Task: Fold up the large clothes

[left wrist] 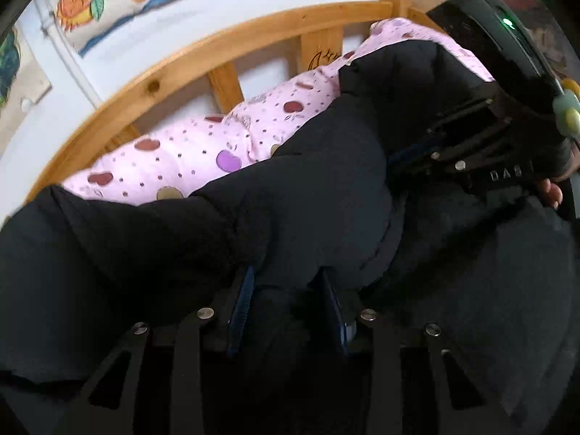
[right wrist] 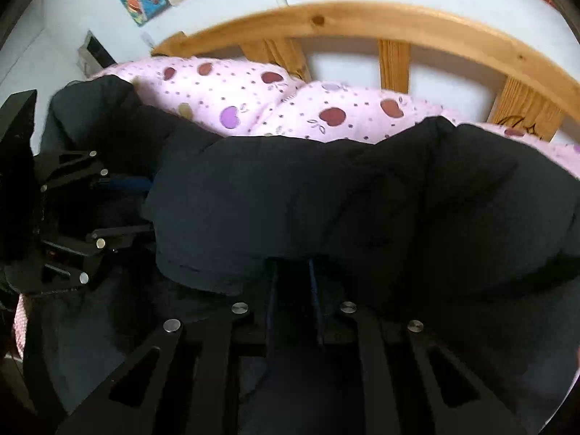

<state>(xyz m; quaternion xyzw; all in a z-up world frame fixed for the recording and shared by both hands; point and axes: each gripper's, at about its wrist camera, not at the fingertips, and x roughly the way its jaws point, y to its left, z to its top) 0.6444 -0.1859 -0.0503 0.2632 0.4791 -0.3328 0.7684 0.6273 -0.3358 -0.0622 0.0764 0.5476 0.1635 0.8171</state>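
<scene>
Both tongs are pinching a black padded coat (left wrist: 308,199) on the bed near its wooden headboard (right wrist: 362,18): left tongs (left wrist: 290,301), right tongs (right wrist: 293,290). Only the left view is showing the person's fingertips (left wrist: 551,192).

The wooden headboard (right wrist: 362,21) closes off the far side, its slats leaving only narrow gaps against the white wall. Just in front of the headboard, pink pillows (right wrist: 308,108) fill the strip. Nearer than the headboard, the bulky black coat (right wrist: 326,199) heaps up, crowding both tools.
</scene>
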